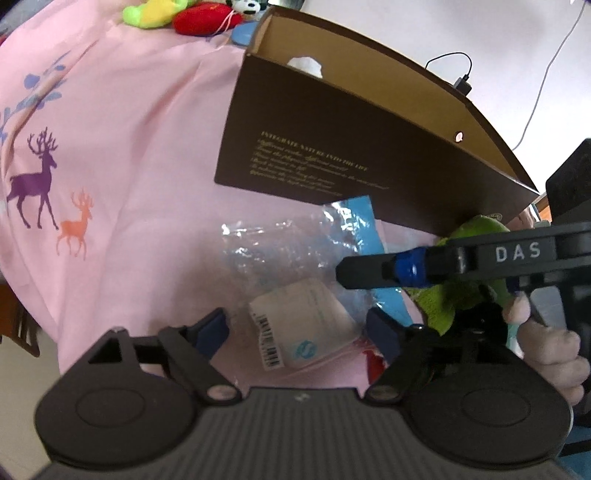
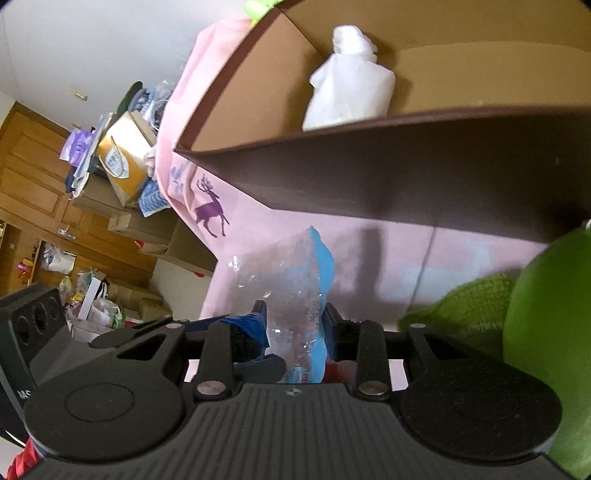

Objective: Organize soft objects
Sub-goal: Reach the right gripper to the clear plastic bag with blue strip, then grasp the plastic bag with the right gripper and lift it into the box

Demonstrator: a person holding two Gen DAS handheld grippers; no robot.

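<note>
Where fingers straddle clear packet (image 2: 295, 295), grip unclear, box (image 2: 406, 173) cropped

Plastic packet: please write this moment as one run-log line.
right gripper: shut on plastic packet | left gripper: open, around packet | brown box: open, holds white bundle | green plush: beside

A box (image 1: 332, 147) stands on the cloth (image 1: 129, 129) that covers the desk, with a wrapped bundle (image 2: 347, 81) inside it at the far end. Before the box, on the cloth, lies a plastic bag (image 1: 295, 251). To the bag's right, close to the box's near corner, sits a plush toy (image 2: 546, 314). Behind the box's left end lie more plush toys (image 1: 192, 14), seemingly bunched together, though the edge of the view cuts them off.
</note>
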